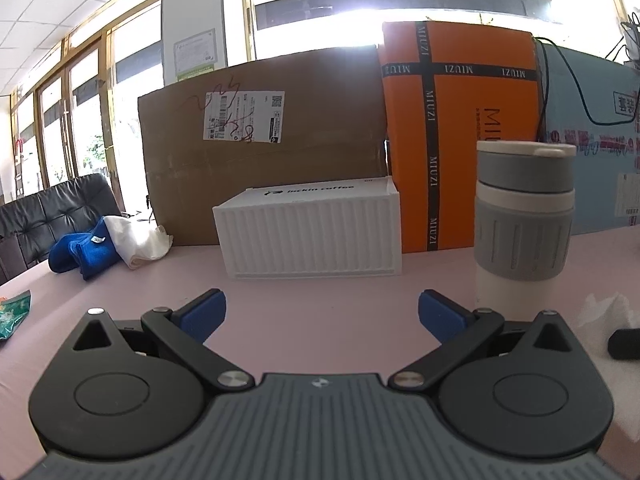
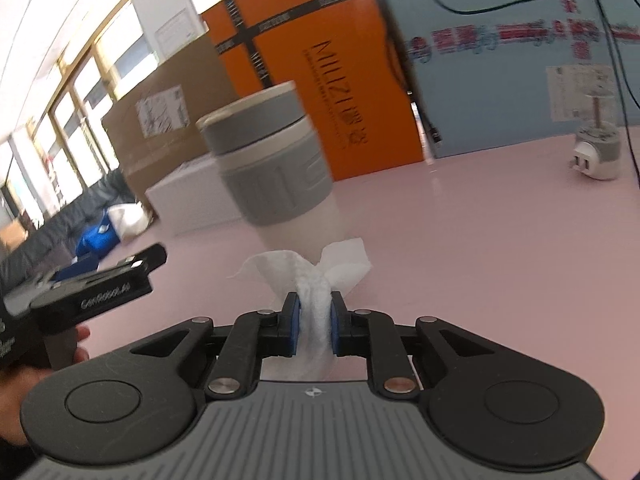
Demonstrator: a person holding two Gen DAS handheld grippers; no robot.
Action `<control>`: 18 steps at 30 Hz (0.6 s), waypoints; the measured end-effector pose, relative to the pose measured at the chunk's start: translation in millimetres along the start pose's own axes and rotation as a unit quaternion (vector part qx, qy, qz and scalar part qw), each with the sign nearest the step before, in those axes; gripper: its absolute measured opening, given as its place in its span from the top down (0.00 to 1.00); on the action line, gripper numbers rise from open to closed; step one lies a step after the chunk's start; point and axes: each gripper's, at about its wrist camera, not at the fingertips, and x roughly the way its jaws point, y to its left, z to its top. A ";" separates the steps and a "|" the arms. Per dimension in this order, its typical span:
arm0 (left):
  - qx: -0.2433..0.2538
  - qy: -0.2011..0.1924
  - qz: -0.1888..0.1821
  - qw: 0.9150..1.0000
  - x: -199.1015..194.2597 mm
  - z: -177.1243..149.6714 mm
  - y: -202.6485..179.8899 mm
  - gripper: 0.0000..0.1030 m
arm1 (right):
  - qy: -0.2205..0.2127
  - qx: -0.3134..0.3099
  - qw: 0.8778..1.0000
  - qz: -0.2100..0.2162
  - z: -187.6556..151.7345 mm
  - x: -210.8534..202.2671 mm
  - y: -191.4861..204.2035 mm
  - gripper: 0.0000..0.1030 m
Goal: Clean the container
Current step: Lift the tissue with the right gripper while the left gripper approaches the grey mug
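Note:
A white cup with a grey lid and grey sleeve (image 1: 522, 224) stands upright on the pink table, to the right in the left wrist view. It also shows in the right wrist view (image 2: 276, 164), blurred, just beyond the fingers. My left gripper (image 1: 322, 314) is open and empty, low over the table, left of the cup. My right gripper (image 2: 314, 320) is shut on a white tissue (image 2: 316, 280), close in front of the cup's base. The tissue (image 1: 608, 312) also shows at the right edge of the left wrist view.
A white ribbed box (image 1: 310, 230) stands behind the left gripper. A cardboard box (image 1: 260, 140), an orange box (image 1: 464, 136) and a pale blue box (image 2: 520, 48) line the back. Blue and white cloths (image 1: 108, 246) lie far left. A white plug adapter (image 2: 596, 152) sits at right.

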 end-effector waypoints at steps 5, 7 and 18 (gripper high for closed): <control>0.000 0.004 -0.004 1.000 0.4 1.2 -1.1 0.00 | -0.002 0.010 1.000 0.002 2.4 -3.3 -7.7 0.86; -0.002 0.003 -0.007 1.000 0.2 1.9 -1.6 0.00 | -0.002 0.011 1.000 0.002 3.2 -4.1 -9.2 0.86; -0.006 -0.008 -0.022 1.000 -1.3 10.4 -7.0 0.00 | -0.015 0.017 1.000 0.003 9.7 -8.2 -12.4 0.86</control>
